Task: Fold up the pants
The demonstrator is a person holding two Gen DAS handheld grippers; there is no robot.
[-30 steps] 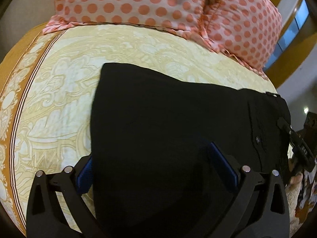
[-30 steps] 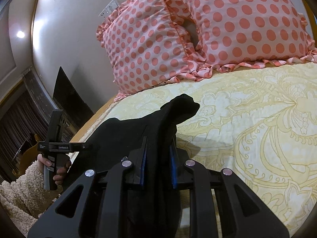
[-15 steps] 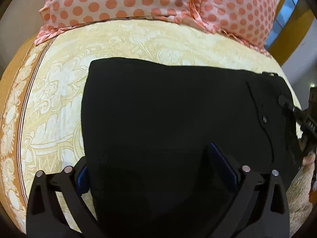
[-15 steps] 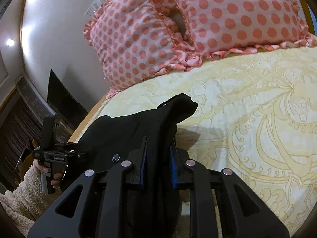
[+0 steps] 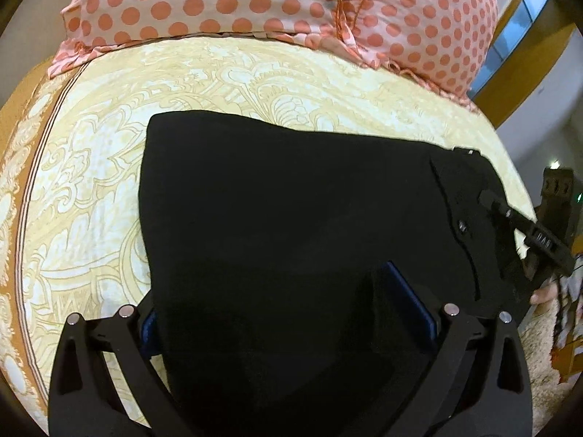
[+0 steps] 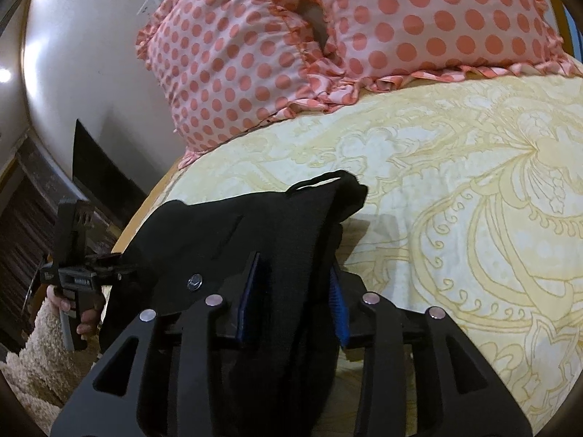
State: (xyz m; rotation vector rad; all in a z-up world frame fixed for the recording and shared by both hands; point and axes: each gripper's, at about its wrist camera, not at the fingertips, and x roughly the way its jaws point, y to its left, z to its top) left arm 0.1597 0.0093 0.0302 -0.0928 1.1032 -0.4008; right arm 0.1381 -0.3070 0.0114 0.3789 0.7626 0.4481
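Left wrist view: the black pants (image 5: 291,218) lie spread on the yellow patterned bedspread (image 5: 91,182), filling the centre and lower half of the frame. The left hand-held gripper (image 5: 288,313) stands with its jaws wide apart, the fabric draped between and over its blue-padded fingers (image 5: 411,298); released, not pinching. At the right edge the right hand-held gripper (image 5: 517,225) meets the waistband end of the pants, near a small button (image 5: 462,225). Two pink polka-dot pillows (image 5: 218,3) sit along the top of the frame.

Right wrist view: the right hand-held gripper (image 6: 295,291) is clenched on a raised fold of the pants (image 6: 284,240) at lower centre. The left hand-held gripper (image 6: 120,273) appears at the far left edge, at the garment's other end. The pillows (image 6: 328,36) occupy the upper frame; the bedspread (image 6: 473,218) fills the right.
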